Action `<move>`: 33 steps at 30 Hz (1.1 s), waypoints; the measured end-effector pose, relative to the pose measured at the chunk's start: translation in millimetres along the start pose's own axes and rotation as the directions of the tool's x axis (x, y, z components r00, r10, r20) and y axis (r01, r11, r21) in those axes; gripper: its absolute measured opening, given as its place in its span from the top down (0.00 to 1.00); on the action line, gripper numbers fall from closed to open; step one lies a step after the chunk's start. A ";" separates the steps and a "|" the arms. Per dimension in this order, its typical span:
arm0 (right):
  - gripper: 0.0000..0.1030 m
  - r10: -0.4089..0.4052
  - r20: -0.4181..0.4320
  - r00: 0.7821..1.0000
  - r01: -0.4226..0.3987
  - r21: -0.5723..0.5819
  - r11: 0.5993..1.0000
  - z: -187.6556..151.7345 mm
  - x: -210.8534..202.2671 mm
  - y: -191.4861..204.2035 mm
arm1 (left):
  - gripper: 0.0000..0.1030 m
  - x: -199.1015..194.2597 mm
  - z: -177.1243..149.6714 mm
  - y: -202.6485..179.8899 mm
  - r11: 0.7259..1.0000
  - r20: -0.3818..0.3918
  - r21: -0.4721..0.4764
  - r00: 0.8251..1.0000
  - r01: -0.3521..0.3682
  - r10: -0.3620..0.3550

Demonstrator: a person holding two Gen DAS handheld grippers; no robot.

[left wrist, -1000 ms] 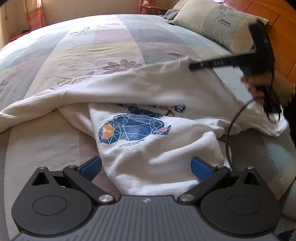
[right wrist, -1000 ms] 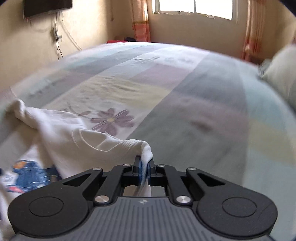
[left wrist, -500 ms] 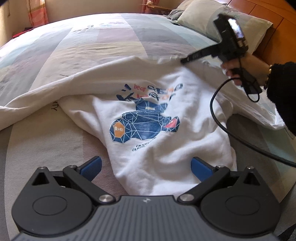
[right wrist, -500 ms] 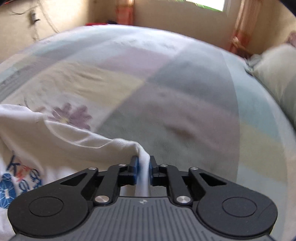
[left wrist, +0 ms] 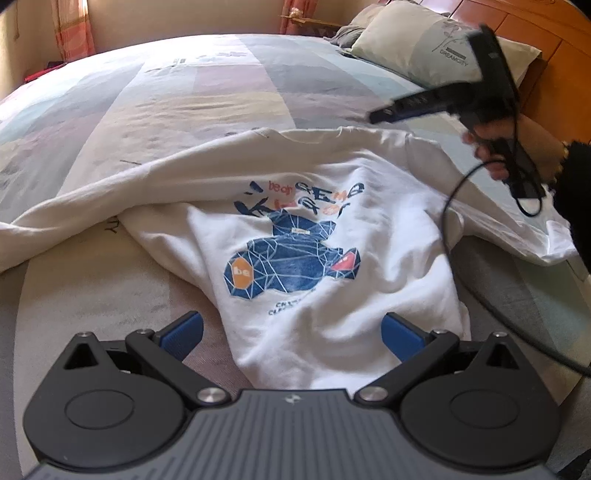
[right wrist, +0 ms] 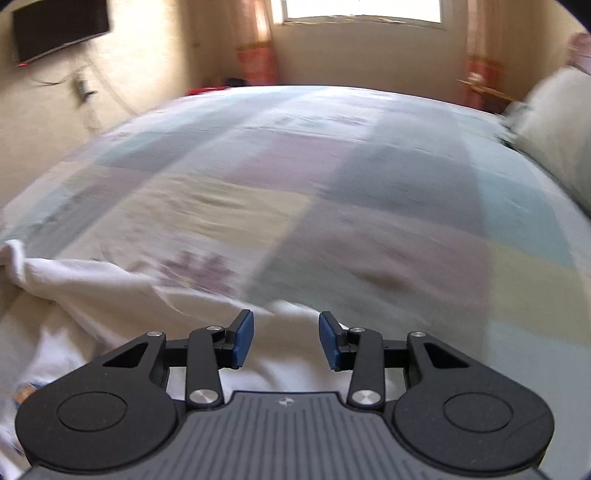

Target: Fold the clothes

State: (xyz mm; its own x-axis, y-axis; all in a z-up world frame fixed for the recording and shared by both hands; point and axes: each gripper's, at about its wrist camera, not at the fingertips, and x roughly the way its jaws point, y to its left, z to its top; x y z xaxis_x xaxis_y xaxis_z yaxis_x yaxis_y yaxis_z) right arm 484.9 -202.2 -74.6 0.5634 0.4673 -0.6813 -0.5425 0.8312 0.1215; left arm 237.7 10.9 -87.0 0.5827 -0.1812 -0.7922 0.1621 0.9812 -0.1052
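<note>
A bedroom in a home is shown. Most of both views is filled by a wide bed (left wrist: pixel 221 96) covered with a pastel patchwork sheet, and a pillow (left wrist: pixel 424 48) printed with a small logo is propped against a wooden headboard (left wrist: pixel 554 40). A bright window (right wrist: pixel 364 11) flanked by orange-patterned curtains (right wrist: pixel 256 55) is seen on the far wall, and what is probably a wall-mounted television (right wrist: pixel 61 31) is blurred at the upper left.
</note>
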 end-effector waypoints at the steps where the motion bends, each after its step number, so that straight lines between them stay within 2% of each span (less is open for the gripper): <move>1: 0.65 0.026 -0.006 1.000 -0.026 -0.017 1.000 6.0 7.2 8.6 | 0.01 -2.0 0.5 2.5 1.000 0.004 -0.003 1.000 -0.003 0.003; 3: 0.75 0.069 -0.037 0.997 -0.071 -0.059 0.996 18.5 27.6 28.9 | 0.01 -5.2 1.1 9.5 1.000 0.008 -0.015 1.000 -0.011 0.011; 10: 0.75 0.166 -0.132 0.977 -0.189 -0.188 0.964 55.8 97.8 92.8 | 0.01 -13.4 1.8 29.2 1.000 0.008 0.012 1.000 -0.024 0.024; 12: 0.75 0.179 -0.163 0.970 -0.211 -0.205 0.956 56.3 110.5 104.6 | 0.01 -15.6 2.2 34.4 0.999 0.009 0.025 1.000 -0.029 0.029; 15: 0.76 0.218 -0.196 0.956 -0.267 -0.273 0.924 41.2 107.0 124.8 | 0.01 -12.4 -0.2 40.4 1.000 0.004 0.010 1.000 -0.015 0.015; 19: 0.77 0.248 -0.289 0.925 -0.336 -0.311 0.889 9.6 100.5 144.0 | 0.01 -7.4 -3.9 48.1 1.000 -0.002 -0.014 1.000 0.006 -0.006; 21: 0.77 0.263 -0.308 0.914 -0.362 -0.332 0.871 2.0 95.0 150.2 | 0.01 -4.8 -5.8 52.0 1.000 -0.005 -0.027 1.000 0.016 -0.016; 24: 0.77 0.273 -0.298 0.915 -0.367 -0.330 0.870 12.5 89.4 147.2 | 0.01 -4.0 -8.0 53.7 0.998 -0.006 -0.038 0.999 0.045 -0.045; 26: 0.73 0.287 -0.246 0.926 -0.355 -0.304 0.884 23.1 88.0 137.4 | 0.01 -4.4 -9.2 53.9 0.997 -0.004 -0.044 0.998 0.064 -0.065; 27: 0.68 0.293 -0.219 0.931 -0.349 -0.291 0.891 28.4 87.3 132.4 | 0.01 -4.5 -9.6 53.5 0.996 -0.003 -0.046 0.997 0.073 -0.073; 30: 0.57 0.288 -0.211 0.934 -0.340 -0.284 0.897 24.0 97.4 126.3 | 0.01 -4.7 -10.4 51.5 0.994 -0.001 -0.051 0.995 0.098 -0.098; 33: 0.56 0.281 -0.204 0.938 -0.331 -0.277 0.902 19.3 107.7 120.2 | 0.01 -6.1 -11.7 48.6 0.990 -0.003 -0.051 0.991 0.132 -0.132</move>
State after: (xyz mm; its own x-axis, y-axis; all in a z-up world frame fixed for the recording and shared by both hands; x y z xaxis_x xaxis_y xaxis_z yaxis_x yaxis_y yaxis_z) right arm 492.4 -46.2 -119.5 0.2483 0.6106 -0.7520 -0.8485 0.5117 0.1352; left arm 232.7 60.4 -94.4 0.5538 -0.3094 -0.7730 0.1971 0.9507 -0.2393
